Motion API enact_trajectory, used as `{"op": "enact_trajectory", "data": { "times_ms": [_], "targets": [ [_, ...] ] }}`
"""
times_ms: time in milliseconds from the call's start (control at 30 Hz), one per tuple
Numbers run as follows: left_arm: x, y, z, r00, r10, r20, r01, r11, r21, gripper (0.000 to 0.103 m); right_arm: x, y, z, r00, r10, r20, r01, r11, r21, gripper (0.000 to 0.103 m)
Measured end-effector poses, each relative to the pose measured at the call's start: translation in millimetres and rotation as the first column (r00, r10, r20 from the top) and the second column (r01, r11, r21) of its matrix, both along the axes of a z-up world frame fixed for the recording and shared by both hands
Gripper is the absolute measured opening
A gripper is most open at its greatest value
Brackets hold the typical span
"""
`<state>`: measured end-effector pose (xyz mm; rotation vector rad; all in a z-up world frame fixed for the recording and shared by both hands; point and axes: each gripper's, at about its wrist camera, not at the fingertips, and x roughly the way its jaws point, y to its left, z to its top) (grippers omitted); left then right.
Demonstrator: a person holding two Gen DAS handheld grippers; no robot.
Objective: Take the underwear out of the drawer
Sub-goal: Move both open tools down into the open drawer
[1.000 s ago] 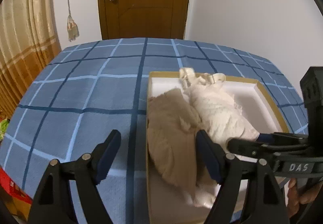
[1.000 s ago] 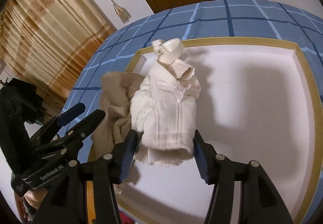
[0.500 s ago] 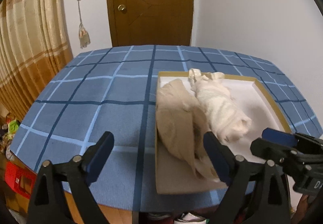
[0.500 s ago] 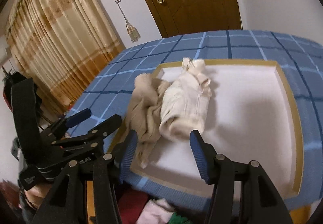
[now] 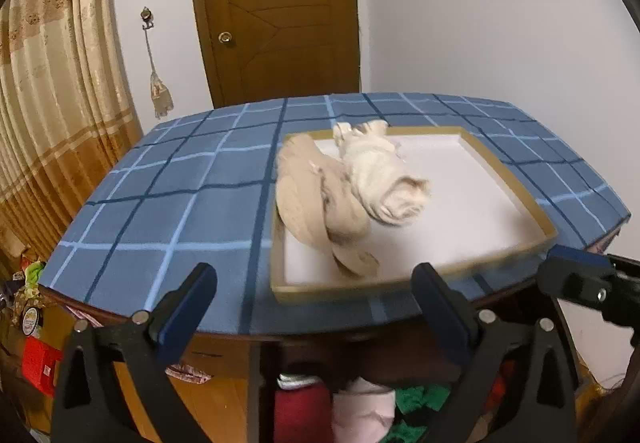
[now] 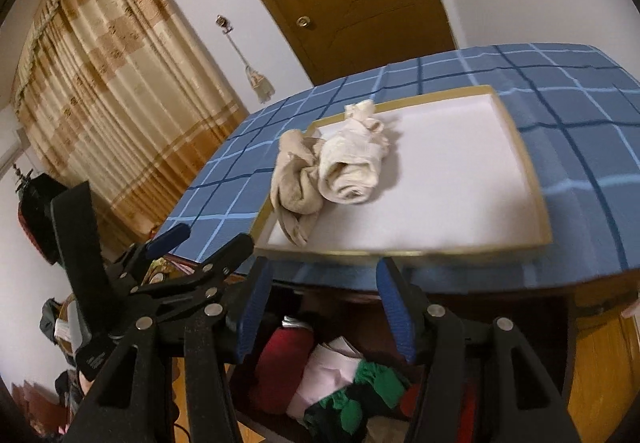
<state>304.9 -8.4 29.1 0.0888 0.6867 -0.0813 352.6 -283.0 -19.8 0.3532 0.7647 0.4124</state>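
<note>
Both grippers have pulled back from the tray (image 5: pixel 512 179) to the open drawer (image 6: pixel 532 327) below the tabletop. Cream underwear (image 5: pixel 384 179) and a beige piece (image 5: pixel 308 199) lie touching in the tray. Left gripper (image 5: pixel 316 303) and right gripper (image 6: pixel 320 307) gape wide, holding nothing, above red, white and green clothes (image 6: pixel 340 375).

Left claw (image 5: pixel 316 307) gapes empty before the tray (image 5: pixel 516 183) holding underwear (image 5: pixel 352 195).
</note>
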Motion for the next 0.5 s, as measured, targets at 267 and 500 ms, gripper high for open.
{"op": "enact_trajectory", "data": {
  "times_ms": [267,500],
  "targets": [
    [-27,-7,-12,1.0,0.005,-0.013,-0.005,1.0,0.017,0.101,-27,-17,-26,0.996,-0.089,-0.007,0.089,0.996,-0.006,0.057],
    [-44,1,-22,0.999,0.028,-0.023,-0.028,0.999,0.015,0.103,-47,-33,-44,0.989,-0.143,-0.025,0.143,0.99,0.005,0.057]
  ]
}}
